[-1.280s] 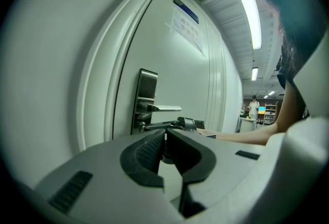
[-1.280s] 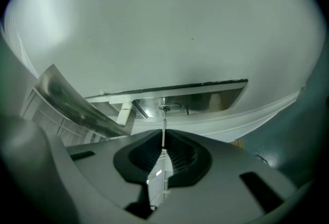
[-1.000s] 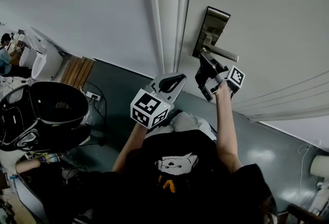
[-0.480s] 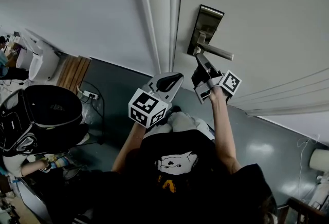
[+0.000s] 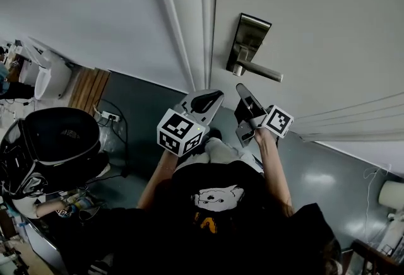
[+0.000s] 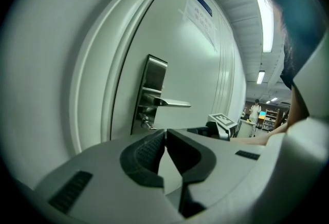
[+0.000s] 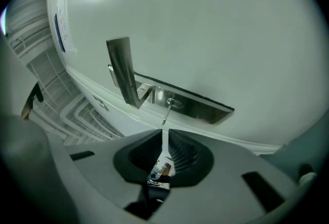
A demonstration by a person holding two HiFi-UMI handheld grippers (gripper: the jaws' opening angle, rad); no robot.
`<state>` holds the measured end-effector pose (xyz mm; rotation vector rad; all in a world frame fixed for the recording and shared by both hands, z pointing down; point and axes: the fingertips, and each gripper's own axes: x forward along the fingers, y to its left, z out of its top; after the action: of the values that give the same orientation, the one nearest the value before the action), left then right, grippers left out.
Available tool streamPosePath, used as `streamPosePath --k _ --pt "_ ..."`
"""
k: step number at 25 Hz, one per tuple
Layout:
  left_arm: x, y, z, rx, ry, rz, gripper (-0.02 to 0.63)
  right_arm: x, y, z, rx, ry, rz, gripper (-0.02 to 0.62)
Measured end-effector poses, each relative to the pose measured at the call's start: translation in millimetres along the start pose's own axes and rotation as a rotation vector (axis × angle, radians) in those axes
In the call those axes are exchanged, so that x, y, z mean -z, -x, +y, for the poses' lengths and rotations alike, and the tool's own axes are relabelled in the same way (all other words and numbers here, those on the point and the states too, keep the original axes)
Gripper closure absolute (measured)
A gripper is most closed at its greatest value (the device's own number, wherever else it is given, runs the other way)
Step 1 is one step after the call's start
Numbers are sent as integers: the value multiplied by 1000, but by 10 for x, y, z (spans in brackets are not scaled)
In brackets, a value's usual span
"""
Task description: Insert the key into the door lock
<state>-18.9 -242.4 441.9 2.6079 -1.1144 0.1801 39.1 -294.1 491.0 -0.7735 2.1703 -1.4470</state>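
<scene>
Key point(image 7: 166, 113) in lock point(image 7: 176, 103), gripper point(image 7: 165, 132) slightly parted, empty

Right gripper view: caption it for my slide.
Key sits in the door lock; right gripper, jaws narrowly apart and empty, just short of it.

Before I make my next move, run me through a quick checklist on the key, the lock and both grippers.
1. Is the key in the lock cylinder? Ok: it sticks out of the cylinder on its own.
2. Is the right gripper clear of the key? Ok: its jaws are slightly apart with nothing between them, and the key's end stops short of them.
3. Is the left gripper free? Ok: its jaws are together and hold nothing.
4. Is the lever handle untouched? Ok: neither gripper is on it.
5. Is the key pushed fully home? Cannot tell.
</scene>
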Motion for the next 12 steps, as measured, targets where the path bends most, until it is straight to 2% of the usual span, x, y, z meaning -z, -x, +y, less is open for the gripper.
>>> streamPosePath --k 5,12 --pt "5 -158 67 1 35 12 588 -14 60 -41 26 17 42 572" --pt "-47 -243 153 -8 49 8 588 -51 74 -5 44 136 89 574"
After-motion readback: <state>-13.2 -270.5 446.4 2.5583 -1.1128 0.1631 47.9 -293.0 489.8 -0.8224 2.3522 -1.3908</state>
